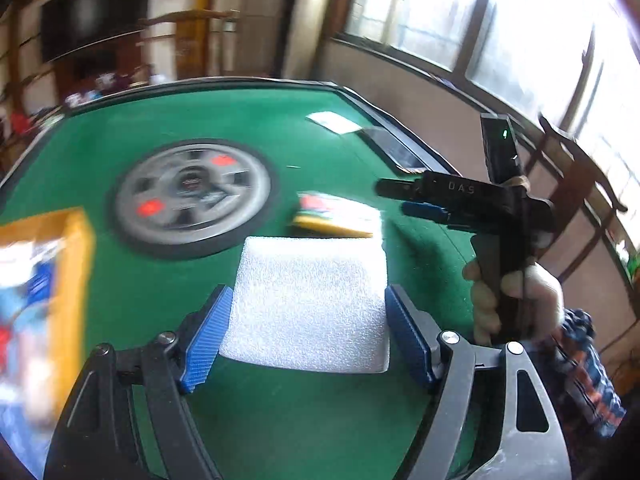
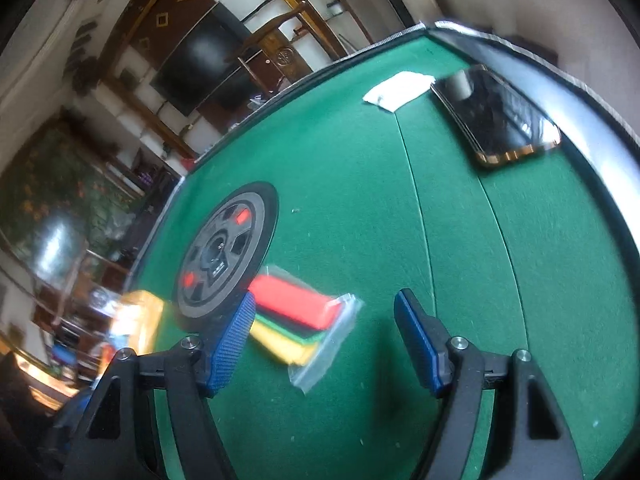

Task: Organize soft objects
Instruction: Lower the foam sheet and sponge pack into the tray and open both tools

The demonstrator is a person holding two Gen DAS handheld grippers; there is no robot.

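Our left hand-held gripper [image 1: 306, 330] clamps the white folded terry towel [image 1: 308, 304]; the right hand-held gripper [image 2: 324, 340], jaws wide and empty, has the bagged red-green-yellow cloths [image 2: 298, 318] just ahead-left.

My left eye sits close behind my left gripper [image 1: 308, 334], looking steeply down across the green table [image 1: 248, 120] toward the windows. My right eye rides behind my right gripper [image 2: 326, 342], tilted, facing the far wall. Both views share the round centre disc [image 1: 192, 196] and the bagged coloured cloths [image 2: 300, 316].
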